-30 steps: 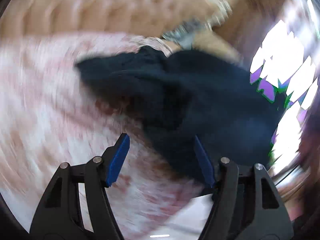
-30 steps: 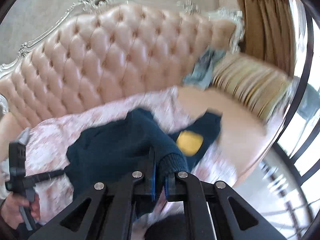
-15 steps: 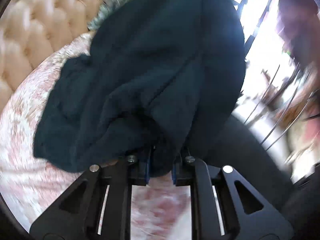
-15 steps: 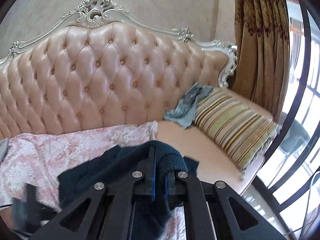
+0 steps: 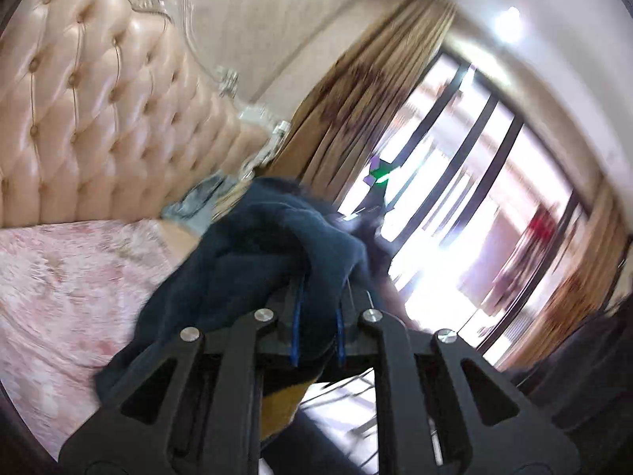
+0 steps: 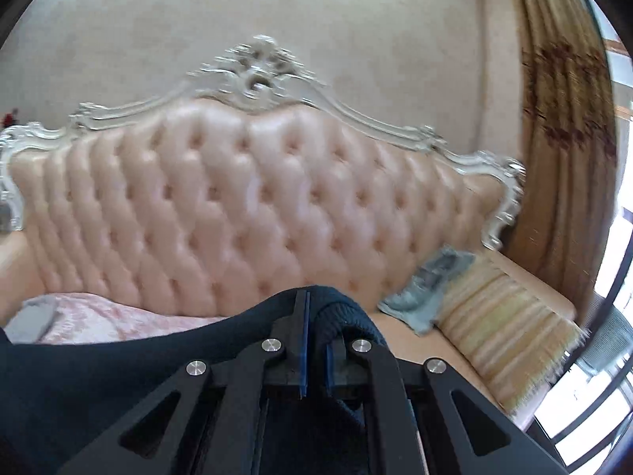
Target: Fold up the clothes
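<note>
A dark navy knitted sweater [image 5: 245, 269] hangs bunched over my left gripper [image 5: 320, 297]. Its jaws are closing on a thick fold, and the blue pads press the cloth. A yellow patch [image 5: 281, 407] of the sweater shows under the fingers. In the right wrist view the same sweater [image 6: 99, 376] drapes to the lower left. My right gripper [image 6: 316, 316] is shut on its ribbed edge [image 6: 348, 316]. Both grippers hold the sweater up above the sofa seat. The fingertips of both are partly hidden by cloth.
A tufted pink sofa back [image 6: 237, 217] with a silver carved frame fills the rear. A pink floral cover [image 5: 59, 277] lies on the seat. A striped cushion [image 6: 506, 324] and a pale blue-grey garment [image 6: 431, 289] sit at the right end. A brown curtain [image 5: 356, 99] and bright window [image 5: 455, 198] stand beyond.
My left gripper went from open above the sweater to shut on a fold. Both grippers then rose with it, and the views swung from the seat to the sofa back and window.
</note>
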`<action>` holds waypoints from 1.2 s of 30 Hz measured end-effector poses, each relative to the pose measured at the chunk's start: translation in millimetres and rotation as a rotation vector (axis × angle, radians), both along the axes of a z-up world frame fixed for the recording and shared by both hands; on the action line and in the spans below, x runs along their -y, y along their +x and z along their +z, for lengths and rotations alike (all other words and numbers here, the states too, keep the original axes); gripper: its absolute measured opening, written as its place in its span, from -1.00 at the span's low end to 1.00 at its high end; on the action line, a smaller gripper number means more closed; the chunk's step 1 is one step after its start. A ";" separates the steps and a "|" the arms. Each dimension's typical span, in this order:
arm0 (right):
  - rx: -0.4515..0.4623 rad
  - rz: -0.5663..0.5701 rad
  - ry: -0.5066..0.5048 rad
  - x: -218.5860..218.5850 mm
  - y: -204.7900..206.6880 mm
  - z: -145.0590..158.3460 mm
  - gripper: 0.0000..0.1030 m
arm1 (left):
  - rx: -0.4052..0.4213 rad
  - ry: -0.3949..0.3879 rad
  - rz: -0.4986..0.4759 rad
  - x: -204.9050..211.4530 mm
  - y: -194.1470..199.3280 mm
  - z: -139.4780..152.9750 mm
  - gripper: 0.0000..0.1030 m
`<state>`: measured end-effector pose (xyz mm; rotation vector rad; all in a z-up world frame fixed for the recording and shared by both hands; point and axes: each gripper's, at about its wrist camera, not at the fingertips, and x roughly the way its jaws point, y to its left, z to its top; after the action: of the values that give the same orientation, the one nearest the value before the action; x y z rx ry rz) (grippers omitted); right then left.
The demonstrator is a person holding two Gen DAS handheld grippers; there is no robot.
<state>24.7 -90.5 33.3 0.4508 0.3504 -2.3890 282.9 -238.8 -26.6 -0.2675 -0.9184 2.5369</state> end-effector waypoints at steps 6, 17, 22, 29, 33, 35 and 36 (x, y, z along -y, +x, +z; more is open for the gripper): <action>-0.051 0.194 -0.006 84.6 45.9 47.6 -0.88 | -0.077 0.079 0.108 14.1 55.0 6.6 -0.72; -0.074 0.456 0.112 170.9 116.9 16.0 -0.88 | 0.137 0.267 0.083 20.0 75.0 -108.8 -0.74; 0.215 0.327 0.275 160.4 74.8 -111.8 -0.85 | 0.327 0.355 0.035 4.9 33.7 -200.6 -0.75; 0.532 0.113 0.473 92.2 35.3 -242.8 -0.66 | 0.576 0.401 0.017 -16.6 -3.1 -286.2 -0.75; 0.643 0.021 0.429 35.0 21.3 -257.2 -0.05 | 0.600 0.436 0.041 -9.8 -10.2 -299.9 -0.75; 0.660 -0.020 0.368 7.4 22.9 -247.4 0.16 | 0.604 0.448 0.051 -3.5 -14.8 -301.7 -0.75; 0.685 -0.023 0.317 -7.8 24.9 -241.0 0.27 | 0.609 0.458 0.056 -0.2 -17.6 -302.6 -0.75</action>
<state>49.7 -82.6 -207.8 1.3682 0.4005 -2.0415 265.3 -238.6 -329.3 -0.9013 -1.7103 2.2267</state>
